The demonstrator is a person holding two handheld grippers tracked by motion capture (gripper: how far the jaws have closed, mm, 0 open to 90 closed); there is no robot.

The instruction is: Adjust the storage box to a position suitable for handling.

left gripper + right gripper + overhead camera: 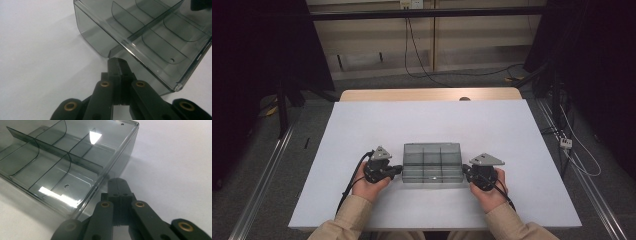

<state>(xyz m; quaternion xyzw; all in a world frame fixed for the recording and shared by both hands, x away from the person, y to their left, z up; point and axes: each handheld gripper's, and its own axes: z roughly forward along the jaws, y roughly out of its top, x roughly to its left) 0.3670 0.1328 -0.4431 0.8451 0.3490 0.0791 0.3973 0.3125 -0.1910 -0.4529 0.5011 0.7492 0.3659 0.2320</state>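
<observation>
While you press your left gripper (398, 170) and right gripper (466, 171), jaws closed and empty, against it, the smoky clear plastic divided box (432, 161) sits unlabelled at centre frame.

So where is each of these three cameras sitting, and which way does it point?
High view: above the person's side, looking forward and down on the white table; forearms, hands and left gripper and right gripper show.
Left gripper view: rides the left gripper, jaws together, at the clear divided box.
Right gripper view: rides the right gripper, jaws together, at the box's other end.
All share the box.
</observation>
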